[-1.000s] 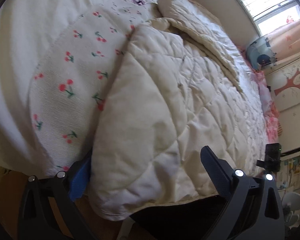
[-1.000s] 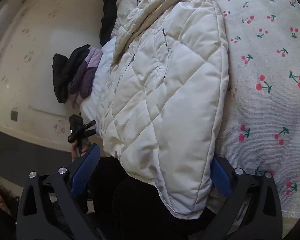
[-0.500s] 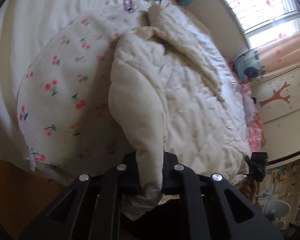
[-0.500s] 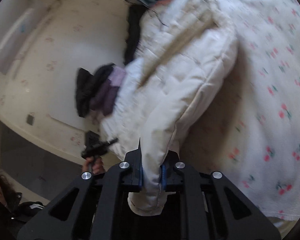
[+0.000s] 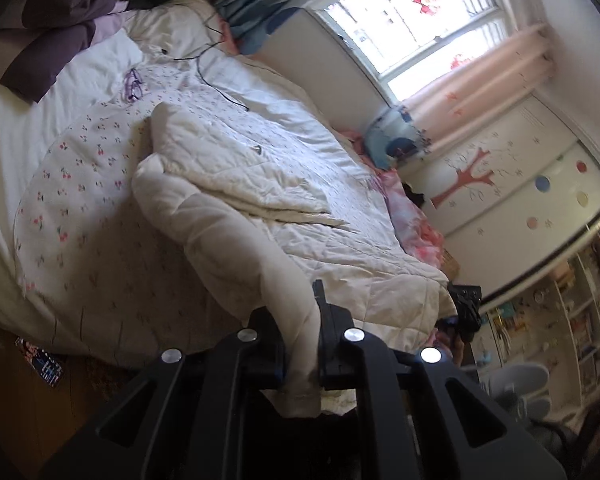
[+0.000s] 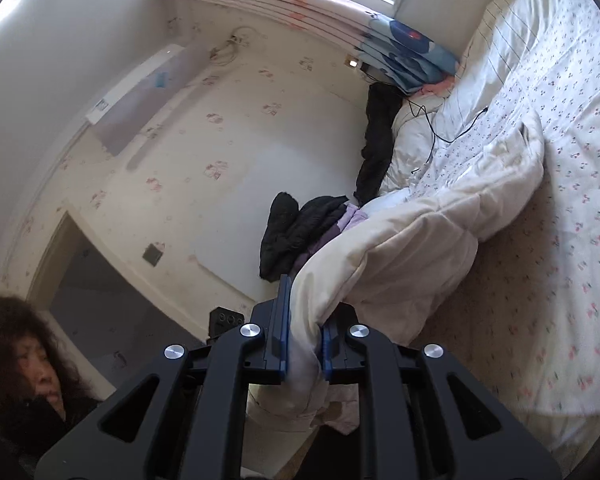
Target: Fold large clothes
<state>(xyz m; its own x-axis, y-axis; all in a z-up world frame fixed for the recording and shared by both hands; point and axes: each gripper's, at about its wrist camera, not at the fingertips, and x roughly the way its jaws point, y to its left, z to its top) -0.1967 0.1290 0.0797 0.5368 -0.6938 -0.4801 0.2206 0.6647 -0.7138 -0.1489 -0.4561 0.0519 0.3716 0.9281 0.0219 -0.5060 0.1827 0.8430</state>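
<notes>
Pale wallpapered walls, a bright window (image 5: 416,20) with pink curtains and a white wardrobe with a red tree motif (image 5: 512,176) close in the room around a wide bed (image 5: 4,168). Its white cherry-printed cover (image 5: 68,200) spreads over most of the mattress; the far edge of the bed is cut off in both views. On that cover lies a large cream quilted padded coat (image 5: 260,208), its long axis running from the foot of the bed toward the pillows, the hem end lifted off the bedding at the near edge. Its collar end is hard to make out among the folds, and the sleeves are tucked out of sight. A heap of dark and purple clothes (image 6: 300,228) sits at the head of the bed, partly hidden behind the raised coat in the right wrist view. A thin black cable (image 5: 216,80) trails over the bedding near the pillows. The left tongs (image 5: 300,344) are clamped on one corner of the coat's hem, cloth bunched between the black fingers. The right tongs (image 6: 304,344) are pinched on the other hem corner, blue pads (image 6: 285,320) pressing the fabric.
</notes>
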